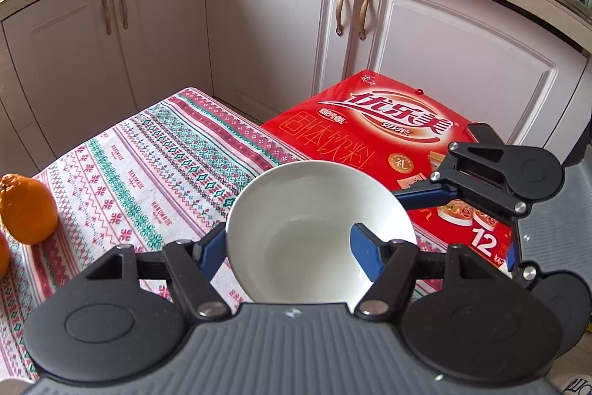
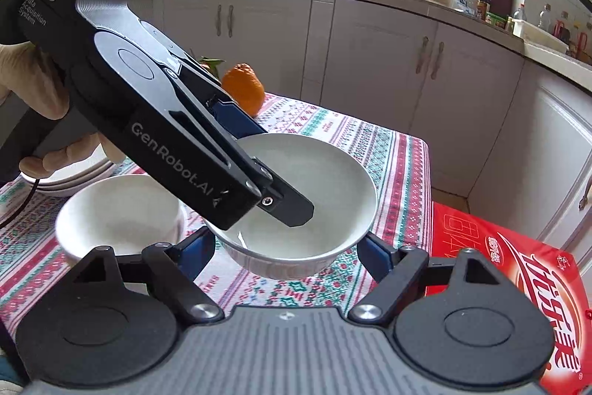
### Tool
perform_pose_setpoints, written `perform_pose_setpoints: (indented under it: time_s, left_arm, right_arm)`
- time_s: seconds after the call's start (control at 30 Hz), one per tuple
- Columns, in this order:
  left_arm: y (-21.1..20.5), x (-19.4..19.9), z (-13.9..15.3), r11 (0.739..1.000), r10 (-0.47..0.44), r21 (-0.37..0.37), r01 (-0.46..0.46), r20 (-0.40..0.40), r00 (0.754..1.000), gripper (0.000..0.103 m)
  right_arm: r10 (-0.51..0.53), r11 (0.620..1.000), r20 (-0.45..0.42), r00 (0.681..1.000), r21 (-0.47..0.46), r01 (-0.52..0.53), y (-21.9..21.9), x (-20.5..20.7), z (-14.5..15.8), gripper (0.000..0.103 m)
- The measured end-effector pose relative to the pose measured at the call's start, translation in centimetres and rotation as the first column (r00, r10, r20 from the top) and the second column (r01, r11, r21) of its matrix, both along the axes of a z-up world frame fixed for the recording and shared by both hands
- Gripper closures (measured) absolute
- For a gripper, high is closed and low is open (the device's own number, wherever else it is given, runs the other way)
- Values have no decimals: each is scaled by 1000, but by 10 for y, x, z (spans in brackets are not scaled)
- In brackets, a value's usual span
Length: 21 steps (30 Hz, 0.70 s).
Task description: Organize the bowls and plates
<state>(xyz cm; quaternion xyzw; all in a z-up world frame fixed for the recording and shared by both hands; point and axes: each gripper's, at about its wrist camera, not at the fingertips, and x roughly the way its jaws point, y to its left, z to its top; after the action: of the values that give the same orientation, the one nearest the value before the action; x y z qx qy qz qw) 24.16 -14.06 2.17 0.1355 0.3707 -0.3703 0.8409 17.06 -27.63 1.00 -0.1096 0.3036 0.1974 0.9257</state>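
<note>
1. In the left wrist view, the left gripper (image 1: pixel 292 247) has its jaws clamped on the rim of a white bowl (image 1: pixel 314 239): one blue finger sits outside the bowl's left wall, the other lies inside it at centre right.
2. That bowl fills the lower middle of the frame, held above the edge of the table (image 1: pixel 148 165), which wears a red, green and white patterned cloth.
3. The right gripper (image 1: pixel 507 180) shows at the right edge of this view, over a red carton (image 1: pixel 370 128). Its near blue finger reaches towards the bowl's right rim.
4. In the right wrist view, the right gripper's jaws straddle the same bowl at the bottom centre, a blue finger at each side of its base. Whether the pads press on it I cannot tell.
5. The left gripper crosses that frame from the upper left, held by a gloved hand (image 2: pixel 33 80).
6. A second white bowl (image 2: pixel 118 213) sits on the table at the lower left, with stacked plates (image 2: pixel 70 178) behind it.
7. An orange fruit (image 2: pixel 244 87) stands on the cloth further back.
</note>
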Motion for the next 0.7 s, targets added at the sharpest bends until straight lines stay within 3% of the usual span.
perform_pose_setpoints:
  time_s: [0.47, 0.7]
  left_arm:
    - [53, -50, 31, 997, 74, -33, -72, 64, 995, 33]
    - [78, -62, 26, 992, 119, -39, -117, 57, 991, 33]
  right_arm:
    - [90, 996, 50, 995, -2, -90, 41, -31, 27, 16]
    - [143, 990, 43, 989, -1, -143, 64, -40, 27, 16]
